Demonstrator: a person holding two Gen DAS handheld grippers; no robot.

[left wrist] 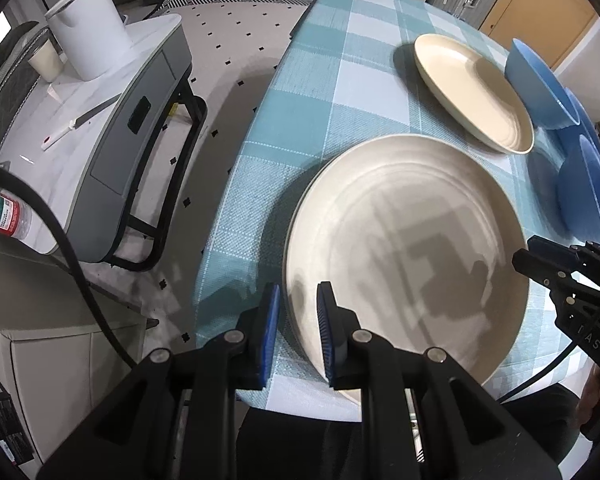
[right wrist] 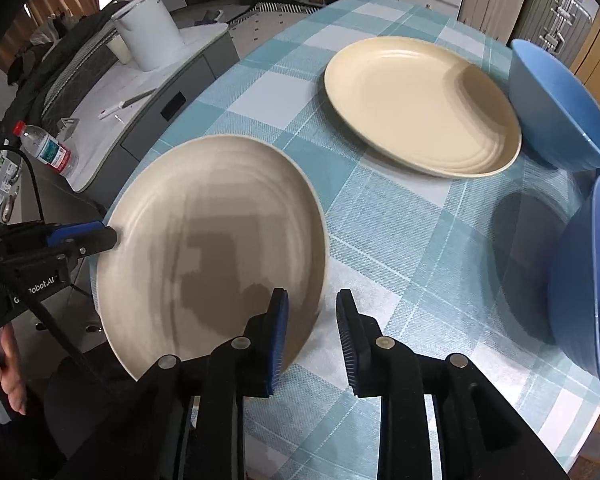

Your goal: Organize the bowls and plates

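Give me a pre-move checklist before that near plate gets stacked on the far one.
1. Left gripper straddles near plate rim: ok.
2. Left clamp tight on the rim: cannot tell.
3. Right gripper open at the plate's opposite edge: ok.
4. Far plate empty: ok.
5. Blue bowls stand right of far plate, not on it: ok.
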